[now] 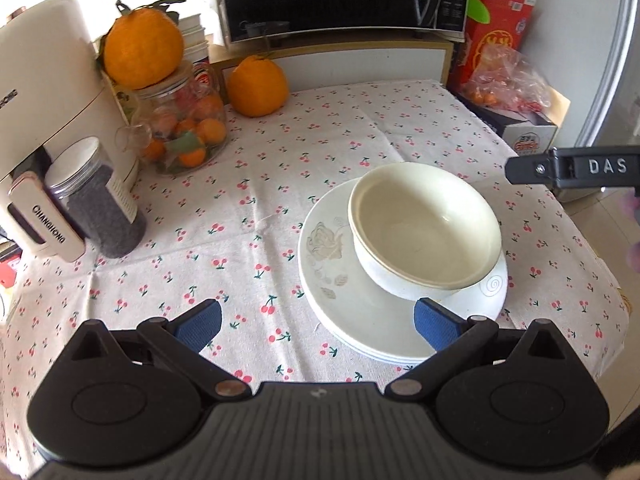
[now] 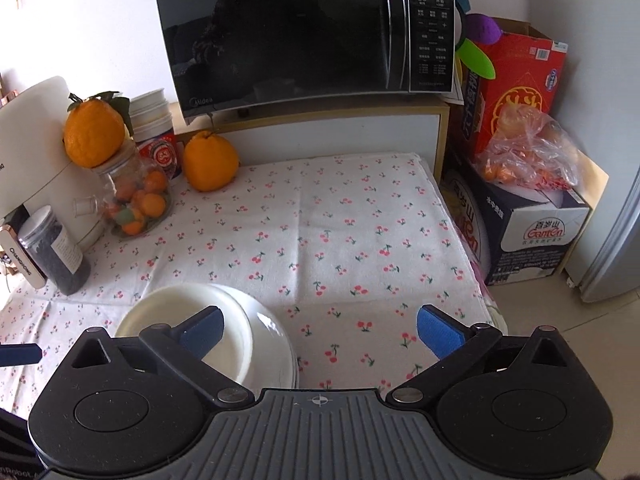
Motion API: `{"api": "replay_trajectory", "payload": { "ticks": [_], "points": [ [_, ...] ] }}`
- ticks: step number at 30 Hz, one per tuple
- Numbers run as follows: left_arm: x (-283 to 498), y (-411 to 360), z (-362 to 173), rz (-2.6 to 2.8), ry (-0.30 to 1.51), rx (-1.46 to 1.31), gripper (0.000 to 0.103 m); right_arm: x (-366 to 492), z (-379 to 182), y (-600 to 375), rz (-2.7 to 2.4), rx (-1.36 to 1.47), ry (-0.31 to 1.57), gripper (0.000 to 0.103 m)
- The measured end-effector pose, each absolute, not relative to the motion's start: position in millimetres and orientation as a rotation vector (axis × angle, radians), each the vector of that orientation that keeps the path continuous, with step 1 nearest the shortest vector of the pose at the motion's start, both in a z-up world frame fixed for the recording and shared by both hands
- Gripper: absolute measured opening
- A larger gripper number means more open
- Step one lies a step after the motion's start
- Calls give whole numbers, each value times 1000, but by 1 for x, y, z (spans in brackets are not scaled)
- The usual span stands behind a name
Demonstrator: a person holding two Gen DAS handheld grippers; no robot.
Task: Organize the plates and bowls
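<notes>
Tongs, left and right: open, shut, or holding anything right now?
Left tongs: open, holding nothing; the bowl sits on the plates ahead.
Right tongs: open wide, nothing between the pads.

You are facing a desk [image 2: 340,216] covered with a white cloth printed with small red cherries. Behind it, a black microwave [image 2: 288,36] sits on a pale wooden shelf [image 2: 320,136] against a white wall [image 2: 80,20]. On your right, pale floor tiles [image 2: 560,320] meet a grey fridge side [image 2: 616,248]. Soft daylight fills the room.
</notes>
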State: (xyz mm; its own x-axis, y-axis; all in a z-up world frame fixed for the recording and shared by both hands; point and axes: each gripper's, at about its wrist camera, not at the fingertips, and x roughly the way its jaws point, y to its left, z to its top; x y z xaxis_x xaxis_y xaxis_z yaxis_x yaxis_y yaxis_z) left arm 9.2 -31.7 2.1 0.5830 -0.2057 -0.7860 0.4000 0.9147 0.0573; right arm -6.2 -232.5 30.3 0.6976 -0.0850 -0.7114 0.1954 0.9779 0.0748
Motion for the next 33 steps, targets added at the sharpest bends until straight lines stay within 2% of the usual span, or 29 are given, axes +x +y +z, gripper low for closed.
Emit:
{"api": "replay_trajectory", "payload": {
  "ticks": [17,33],
  "points": [
    [-23,-33,-1,-137,921,110,103,-62,12,-233,-176,205,838,103],
    [-27,-43,-12,-82,916,120,103,-56,-3,-229,-155,207,909,103]
  ]
}}
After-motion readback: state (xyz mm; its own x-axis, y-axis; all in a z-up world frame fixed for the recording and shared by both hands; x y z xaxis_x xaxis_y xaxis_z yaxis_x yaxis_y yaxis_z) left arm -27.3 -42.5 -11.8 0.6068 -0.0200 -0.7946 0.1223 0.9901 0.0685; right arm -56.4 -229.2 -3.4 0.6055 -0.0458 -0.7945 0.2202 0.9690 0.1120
